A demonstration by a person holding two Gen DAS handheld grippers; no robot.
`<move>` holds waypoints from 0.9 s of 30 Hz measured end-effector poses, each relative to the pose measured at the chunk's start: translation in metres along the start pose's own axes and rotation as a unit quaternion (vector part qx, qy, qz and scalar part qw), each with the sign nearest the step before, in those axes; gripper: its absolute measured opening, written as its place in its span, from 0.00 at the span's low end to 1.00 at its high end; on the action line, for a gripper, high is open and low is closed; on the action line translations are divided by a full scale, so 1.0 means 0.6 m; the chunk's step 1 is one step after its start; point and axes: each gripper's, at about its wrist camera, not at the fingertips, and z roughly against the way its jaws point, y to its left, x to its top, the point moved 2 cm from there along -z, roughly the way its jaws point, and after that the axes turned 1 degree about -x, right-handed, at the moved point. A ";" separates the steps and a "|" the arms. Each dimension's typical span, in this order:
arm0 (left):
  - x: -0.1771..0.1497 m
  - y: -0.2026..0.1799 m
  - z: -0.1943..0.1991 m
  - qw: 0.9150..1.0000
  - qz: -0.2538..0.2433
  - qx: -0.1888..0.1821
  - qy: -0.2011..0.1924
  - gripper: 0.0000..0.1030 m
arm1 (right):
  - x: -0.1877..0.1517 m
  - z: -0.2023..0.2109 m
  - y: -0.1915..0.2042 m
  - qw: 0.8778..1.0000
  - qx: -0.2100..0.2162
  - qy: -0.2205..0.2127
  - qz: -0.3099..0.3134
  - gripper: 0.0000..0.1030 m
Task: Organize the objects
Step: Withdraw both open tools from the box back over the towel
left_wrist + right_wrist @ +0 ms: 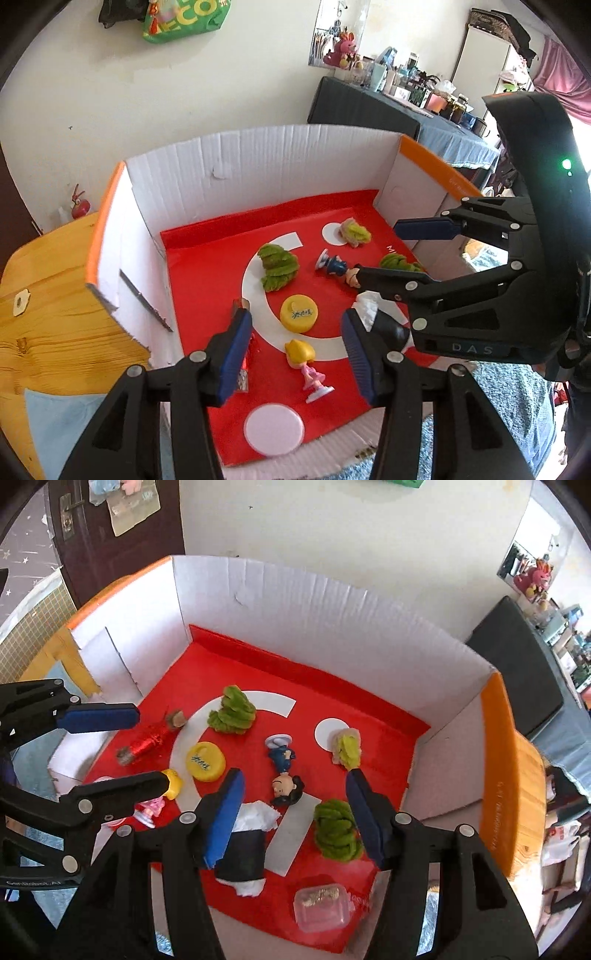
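A white cardboard box (258, 166) (295, 602) with an orange rim holds small toys on a red sheet (207, 266). My left gripper (297, 354) (153, 747) hangs open over a blonde doll in pink (304, 363) that lies flat, and its pads do not touch it. Beside the doll lie a yellow cap (299, 314) (205, 761) and a red foil roll (147, 740). My right gripper (293, 779) (380, 251) stands open above a blue-suited figurine (282, 764) (336, 267). A black roll with white paper (243, 849) lies by its left finger, a green lettuce toy (338, 834) by its right.
Two more lettuce toys (232, 714) (347, 749) lie toward the back of the box. A clear plastic case (321, 904) sits at the near edge. The box stands on a wooden table (55, 332). A cluttered side table (424, 107) stands by the far wall.
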 end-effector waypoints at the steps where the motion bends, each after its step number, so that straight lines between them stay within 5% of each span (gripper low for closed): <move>1: 0.000 -0.002 0.004 1.000 0.000 -0.001 -0.003 0.51 | -0.004 0.008 -0.003 1.000 -0.002 -0.002 -0.001 0.54; 7: -0.004 -0.008 0.043 1.000 0.000 0.000 -0.020 0.57 | -0.027 0.030 0.054 1.000 -0.004 -0.025 -0.018 0.62; 14: -0.012 -0.017 0.102 0.999 0.004 0.004 -0.050 0.60 | -0.050 0.077 0.005 0.997 -0.015 -0.067 -0.046 0.71; 27: -0.064 -0.048 0.189 0.995 0.020 0.013 -0.101 0.82 | -0.118 0.189 0.014 0.985 -0.024 -0.134 -0.104 0.90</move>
